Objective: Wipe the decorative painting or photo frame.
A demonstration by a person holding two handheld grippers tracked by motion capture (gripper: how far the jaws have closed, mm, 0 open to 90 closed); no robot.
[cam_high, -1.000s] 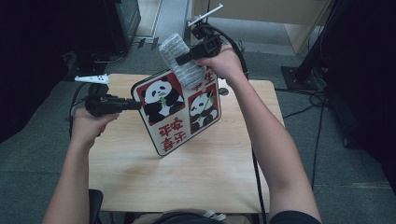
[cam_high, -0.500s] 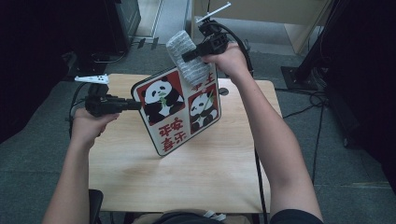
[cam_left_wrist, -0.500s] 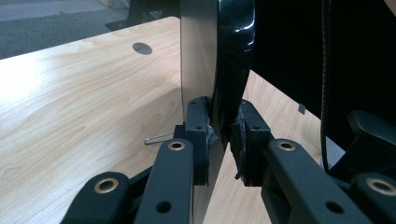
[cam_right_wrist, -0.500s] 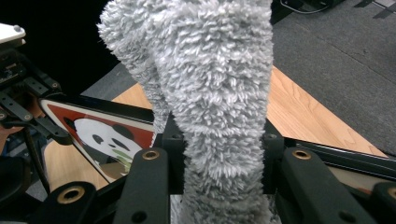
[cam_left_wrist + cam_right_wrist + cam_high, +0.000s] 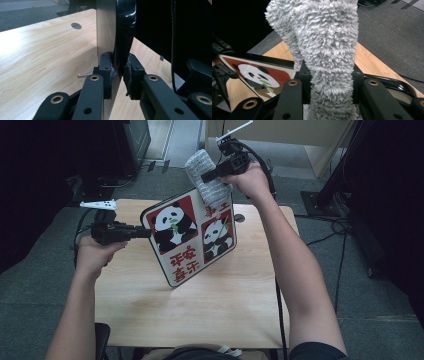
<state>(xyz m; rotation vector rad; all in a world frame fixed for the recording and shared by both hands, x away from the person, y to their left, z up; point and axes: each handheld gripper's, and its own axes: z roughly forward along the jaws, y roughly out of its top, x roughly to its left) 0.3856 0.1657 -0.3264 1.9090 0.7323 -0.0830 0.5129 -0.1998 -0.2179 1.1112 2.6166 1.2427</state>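
Fingers [image 5: 106, 72] of the left gripper [image 5: 119, 72] clamp the side edge of the panda tray [image 5: 192, 237], which stands tilted on its lower edge on the table [image 5: 200, 315]. Right gripper [image 5: 329, 85] pinches a grey cloth [image 5: 324, 42] against the tray's top edge.

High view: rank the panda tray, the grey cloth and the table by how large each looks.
1. Table, largest.
2. Panda tray, clearly smaller, held tilted on edge by the left gripper.
3. Grey cloth, smallest, clamped in the right gripper.
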